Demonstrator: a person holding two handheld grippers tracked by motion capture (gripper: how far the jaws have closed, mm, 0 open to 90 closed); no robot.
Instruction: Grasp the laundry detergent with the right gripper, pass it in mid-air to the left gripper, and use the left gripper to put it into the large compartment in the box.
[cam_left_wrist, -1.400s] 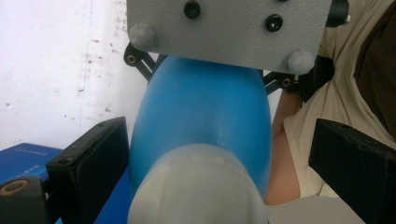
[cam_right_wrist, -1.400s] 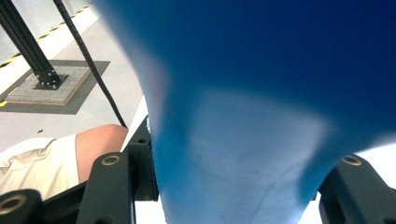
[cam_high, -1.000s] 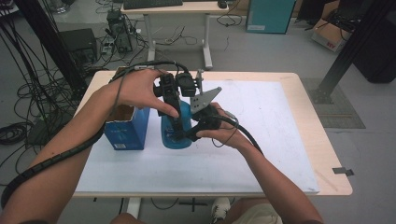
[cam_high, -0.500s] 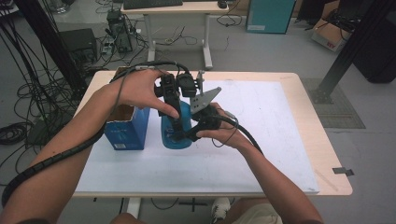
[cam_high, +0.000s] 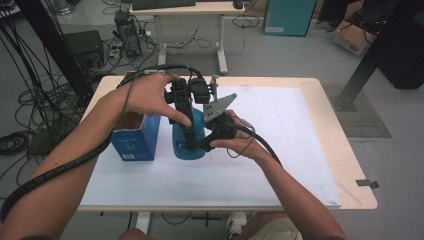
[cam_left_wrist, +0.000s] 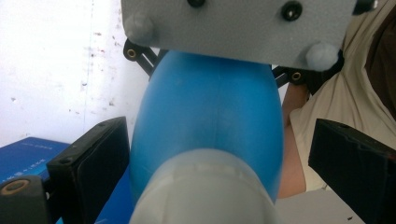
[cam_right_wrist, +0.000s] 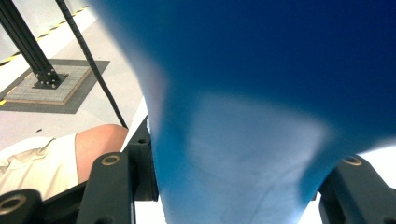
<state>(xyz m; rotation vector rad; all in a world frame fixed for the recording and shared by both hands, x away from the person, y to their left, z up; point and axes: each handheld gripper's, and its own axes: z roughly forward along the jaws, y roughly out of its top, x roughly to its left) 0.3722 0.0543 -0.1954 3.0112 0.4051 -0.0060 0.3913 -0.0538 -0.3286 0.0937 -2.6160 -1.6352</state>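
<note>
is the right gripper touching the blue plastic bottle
Touching. In the right gripper view the right gripper has its black jaws pressed against both sides of the blue plastic bottle.

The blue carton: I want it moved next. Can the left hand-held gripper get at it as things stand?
Probably not yet. The left hand-held gripper straddles the blue bottle, jaws either side of it. The blue carton stands close beside, its near side unblocked, once the bottle is cleared.
</note>
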